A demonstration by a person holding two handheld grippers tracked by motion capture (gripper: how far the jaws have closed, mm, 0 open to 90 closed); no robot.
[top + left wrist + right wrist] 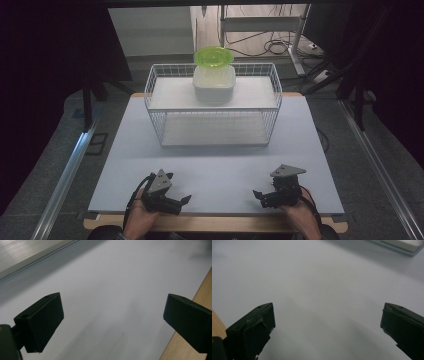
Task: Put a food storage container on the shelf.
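L gripper wide open, nothing held | R gripper same | both near table front edge, basket well apart

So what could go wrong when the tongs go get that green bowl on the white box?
1. The green bowl sits loosely on top of the white box, so a nudge could knock it off.
2. Both stand on the top shelf of the wire rack, whose raised wire rim could catch the tongs.
3. The left tongs and right tongs are open near the table's front edge, far from the rack, so the reach is long.
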